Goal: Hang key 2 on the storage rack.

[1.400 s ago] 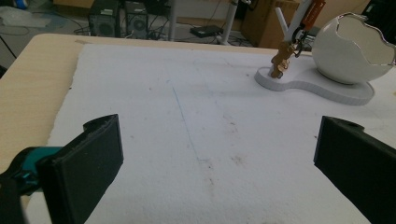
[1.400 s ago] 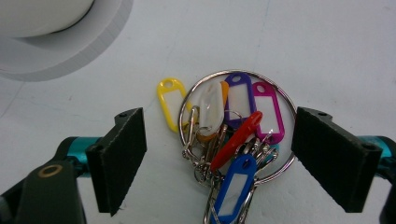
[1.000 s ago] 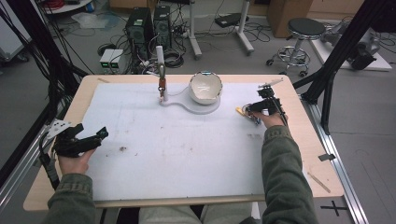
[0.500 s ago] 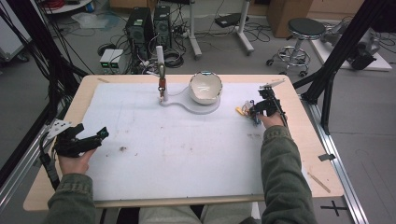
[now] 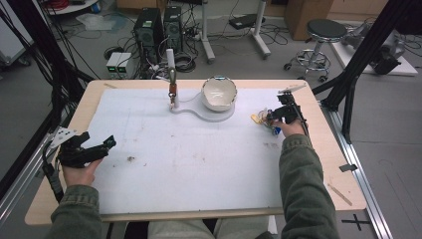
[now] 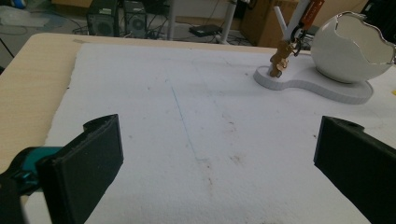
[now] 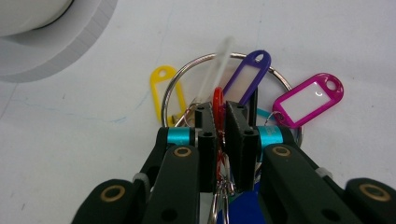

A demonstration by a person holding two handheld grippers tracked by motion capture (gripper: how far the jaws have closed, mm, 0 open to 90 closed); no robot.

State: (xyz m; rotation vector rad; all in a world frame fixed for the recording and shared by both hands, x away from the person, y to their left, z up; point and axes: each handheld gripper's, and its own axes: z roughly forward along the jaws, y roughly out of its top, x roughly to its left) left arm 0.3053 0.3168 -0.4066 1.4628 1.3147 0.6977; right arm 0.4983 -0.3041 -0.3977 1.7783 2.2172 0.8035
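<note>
A bunch of key tags [image 5: 261,119] on a metal ring [image 7: 171,95] lies on the white mat right of the bowl. Its tags are yellow [image 7: 163,86], purple [image 7: 246,77], magenta [image 7: 309,99], clear [image 7: 217,63] and red [image 7: 217,99]. My right gripper [image 7: 222,111] is shut on the red tag, its jaws pressed together over the ring; in the high view it [image 5: 271,117] sits at the bunch. My left gripper [image 5: 108,144] rests at the mat's left edge, open, with nothing between its jaws [image 6: 219,158].
A white bowl with a broken-looking rim [image 5: 219,93] stands on a white flat base [image 5: 195,110] at the back centre. On the same base rises a post with a brass hook [image 5: 172,90]. The white mat [image 5: 199,159] covers most of the wooden table [image 5: 84,107].
My right gripper has shifted slightly left at the key tags. The left gripper has stayed where it was.
</note>
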